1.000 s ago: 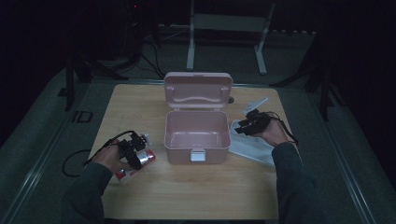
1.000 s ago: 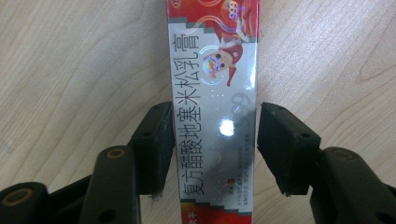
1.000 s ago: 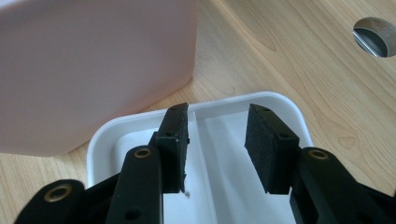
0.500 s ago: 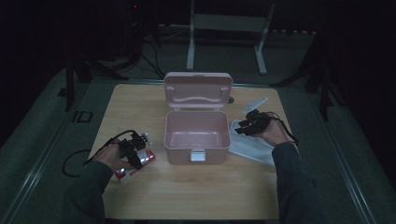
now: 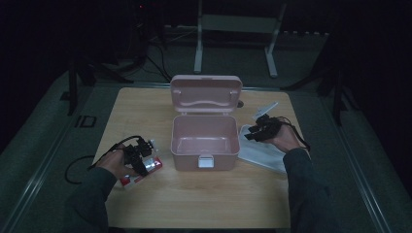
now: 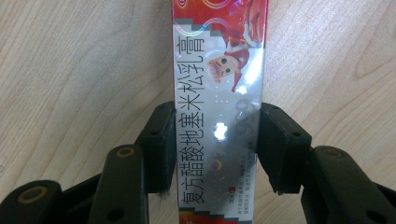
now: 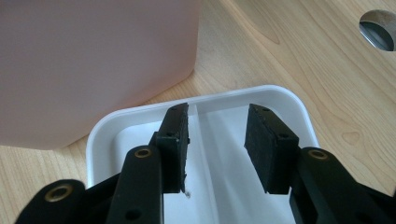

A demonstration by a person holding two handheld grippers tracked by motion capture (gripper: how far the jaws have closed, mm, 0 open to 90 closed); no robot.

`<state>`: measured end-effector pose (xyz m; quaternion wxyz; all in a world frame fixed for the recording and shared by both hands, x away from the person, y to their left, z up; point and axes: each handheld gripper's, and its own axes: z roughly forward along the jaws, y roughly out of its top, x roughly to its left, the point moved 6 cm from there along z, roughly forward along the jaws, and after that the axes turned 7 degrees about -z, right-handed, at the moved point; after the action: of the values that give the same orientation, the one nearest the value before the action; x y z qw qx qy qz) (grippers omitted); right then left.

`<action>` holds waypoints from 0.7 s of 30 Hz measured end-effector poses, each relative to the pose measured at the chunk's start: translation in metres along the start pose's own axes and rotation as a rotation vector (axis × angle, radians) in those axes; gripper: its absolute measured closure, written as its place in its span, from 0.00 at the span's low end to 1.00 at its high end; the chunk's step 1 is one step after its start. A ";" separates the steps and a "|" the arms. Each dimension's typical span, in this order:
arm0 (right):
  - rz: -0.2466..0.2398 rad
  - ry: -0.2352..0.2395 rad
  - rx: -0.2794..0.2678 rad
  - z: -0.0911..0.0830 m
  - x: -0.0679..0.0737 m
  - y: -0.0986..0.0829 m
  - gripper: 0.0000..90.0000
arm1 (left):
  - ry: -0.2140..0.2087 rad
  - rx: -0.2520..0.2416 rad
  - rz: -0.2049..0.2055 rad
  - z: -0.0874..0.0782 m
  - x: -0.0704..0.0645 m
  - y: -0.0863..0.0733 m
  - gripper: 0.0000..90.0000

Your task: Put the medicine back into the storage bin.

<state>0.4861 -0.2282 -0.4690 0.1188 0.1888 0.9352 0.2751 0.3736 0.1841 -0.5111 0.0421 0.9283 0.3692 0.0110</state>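
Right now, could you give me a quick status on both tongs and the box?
Left tongs shut on red carton, on table. Right tongs open over white tray, nothing held. Pink box open, empty, path unobstructed.

High cam sits above the person's side, looking forward and down over the whole tabletop [image 5: 204, 204]. Each tongs cam rides close, looking along its own jaws; the right one shares the pink box [image 7: 93, 60] with it.

pink box [image 5: 204, 141] between tools, front table [image 5: 209, 199] open
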 end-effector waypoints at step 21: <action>-0.001 0.000 0.004 -0.001 -0.002 -0.002 0.66 | -0.010 -0.081 0.049 -0.050 0.005 0.007 0.56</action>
<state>0.4865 -0.2310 -0.4690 0.1185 0.1883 0.9358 0.2733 0.3789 0.1860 -0.4606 0.0812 0.9347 0.3453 0.0221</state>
